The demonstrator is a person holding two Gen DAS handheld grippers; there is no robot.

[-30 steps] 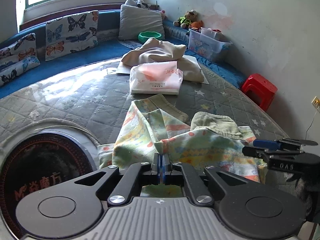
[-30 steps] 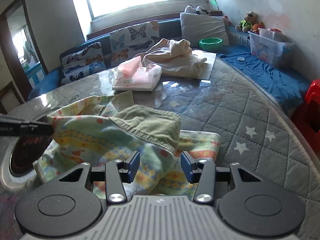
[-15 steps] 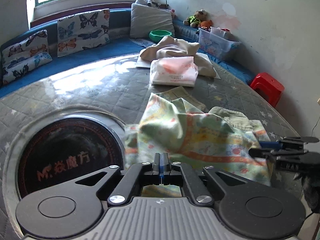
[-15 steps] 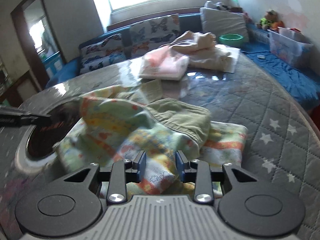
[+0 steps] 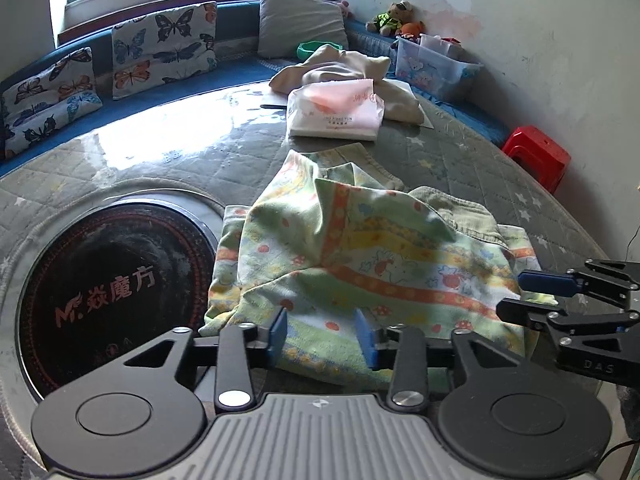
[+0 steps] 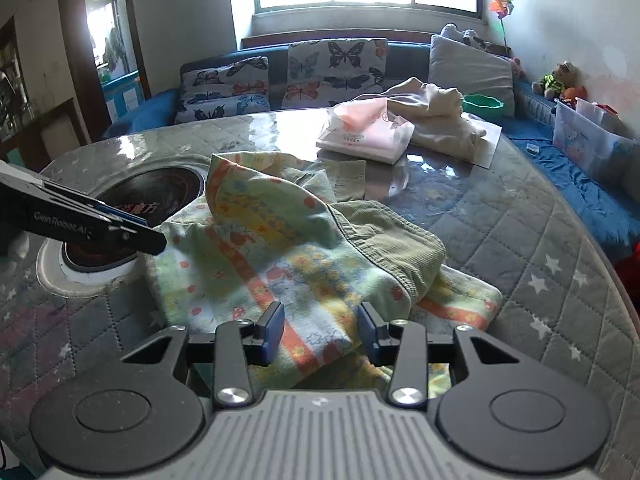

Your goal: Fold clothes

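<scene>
A child's garment (image 5: pixel 360 256) printed in green, yellow and orange, with an olive corduroy part (image 6: pixel 388 236), lies bunched and folded over on the quilted table (image 5: pixel 160 168). My left gripper (image 5: pixel 321 336) is open at the garment's near edge, the cloth lying loose between and under its blue pads. My right gripper (image 6: pixel 320 332) is open too, over the near printed edge. In the left wrist view the right gripper (image 5: pixel 516 294) sits at the garment's right side. In the right wrist view the left gripper (image 6: pixel 136 232) is at its left edge.
A round black hob (image 5: pixel 108 280) is set into the table left of the garment. Behind it lie a pink-and-white plastic packet (image 5: pixel 336 108) and a beige cloth heap (image 5: pixel 344 68). A blue bench with butterfly cushions (image 6: pixel 332 68), a clear box (image 5: pixel 432 64) and a red stool (image 5: pixel 536 152) ring the table.
My left gripper was shut on the garment's edge and has let go, its fingers now wide apart. The garment has dropped flatter onto the table, and both grippers have drawn back slightly.
</scene>
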